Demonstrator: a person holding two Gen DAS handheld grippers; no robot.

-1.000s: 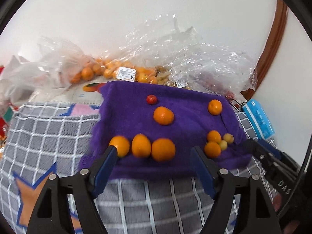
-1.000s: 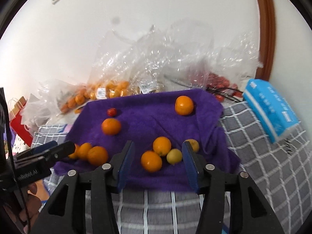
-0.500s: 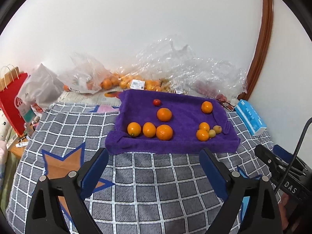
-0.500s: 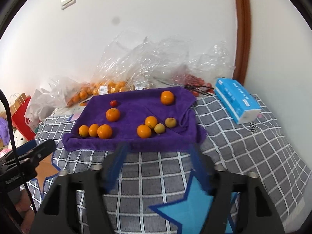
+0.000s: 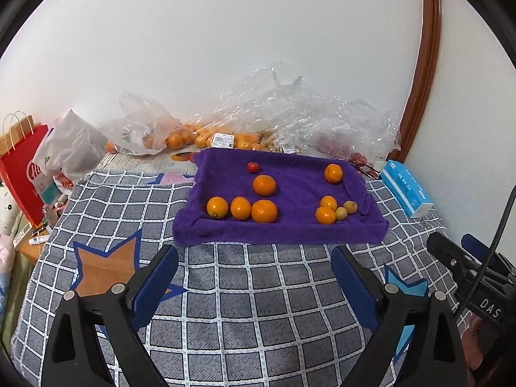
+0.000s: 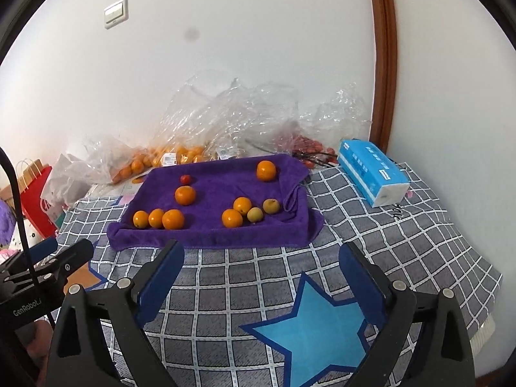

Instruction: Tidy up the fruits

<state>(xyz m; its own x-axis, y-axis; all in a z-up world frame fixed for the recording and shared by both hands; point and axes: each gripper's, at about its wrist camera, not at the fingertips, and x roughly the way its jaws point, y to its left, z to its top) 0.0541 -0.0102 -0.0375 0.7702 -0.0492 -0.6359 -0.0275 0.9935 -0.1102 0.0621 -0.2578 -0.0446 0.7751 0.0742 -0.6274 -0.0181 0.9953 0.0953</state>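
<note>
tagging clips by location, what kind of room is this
Probably a bedroom or living room in a home, not a lab or shop. The fruit sits on a purple towel spread over a checked blanket with star patches, with a tissue pack beside it and shopping bags against the plain wall.

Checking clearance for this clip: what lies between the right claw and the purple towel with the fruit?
In the right wrist view, only bare checked blanket separates the right claw, opening and empty, from the purple towel.

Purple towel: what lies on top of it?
On the purple towel: seven oranges, two small yellowish fruits and one small red fruit. What lies beneath the towel is covered.
</note>
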